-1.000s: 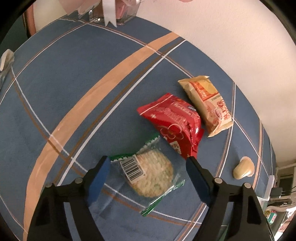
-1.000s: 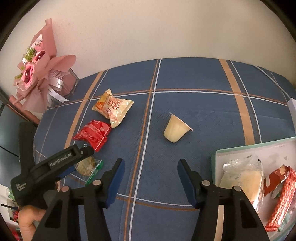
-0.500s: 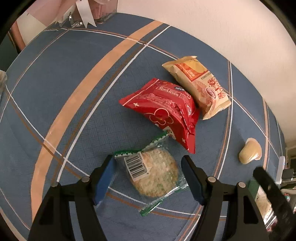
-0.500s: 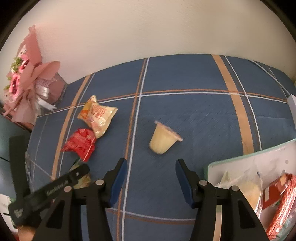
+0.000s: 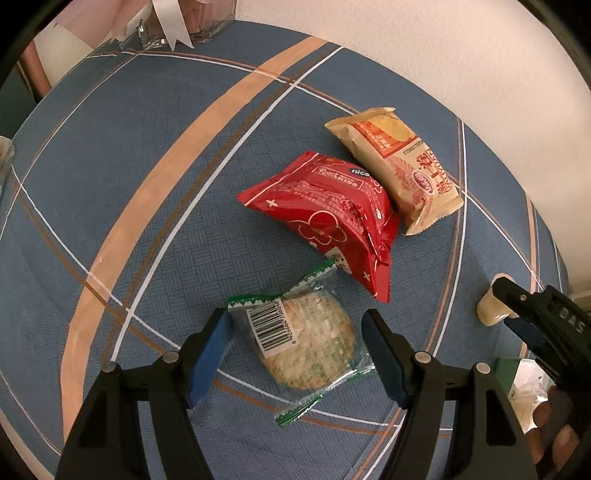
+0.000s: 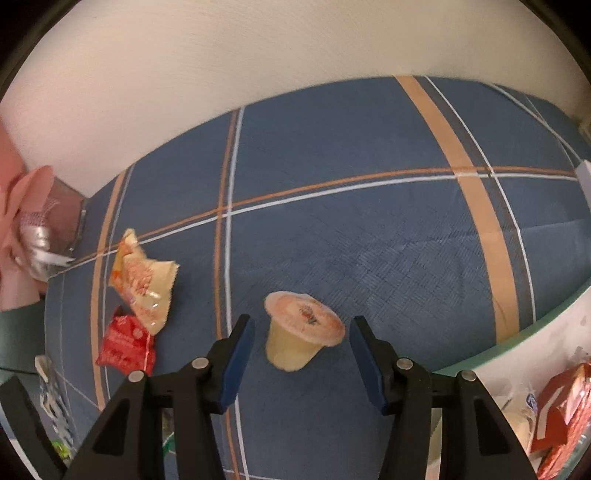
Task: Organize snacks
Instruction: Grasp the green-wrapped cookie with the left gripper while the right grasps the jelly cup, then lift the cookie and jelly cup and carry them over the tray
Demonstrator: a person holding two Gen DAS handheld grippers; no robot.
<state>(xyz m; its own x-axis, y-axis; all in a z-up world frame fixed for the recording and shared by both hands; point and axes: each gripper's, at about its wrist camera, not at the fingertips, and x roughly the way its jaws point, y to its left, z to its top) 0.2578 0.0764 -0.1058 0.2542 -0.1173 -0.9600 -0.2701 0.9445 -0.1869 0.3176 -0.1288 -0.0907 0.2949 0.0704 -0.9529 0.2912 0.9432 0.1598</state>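
Note:
A round rice cracker in a clear green-edged wrapper (image 5: 306,339) lies on the blue plaid tablecloth (image 5: 147,184). My left gripper (image 5: 295,317) points down over it, its blue pads on either side of the pack without squeezing it. Beyond it lie a red snack pack (image 5: 332,214) and a beige snack pack (image 5: 402,166). A pale jelly cup (image 6: 299,332) with a pink lid lies tilted between the fingers of my right gripper (image 6: 303,321), with a gap on each side. The left wrist view catches the same cup (image 5: 487,310) behind the right gripper (image 5: 535,314).
A white tray with a green rim (image 6: 554,321) at the right holds a red pack (image 6: 565,402) and other wrapped snacks. A pink bouquet (image 6: 22,221) in a glass vase (image 5: 207,18) stands at the far left by the wall.
The left jaws have narrowed around the rice cracker pack. The right gripper has dropped and moved onto the jelly cup, which now sits between its fingers, and its jaws narrowed slightly.

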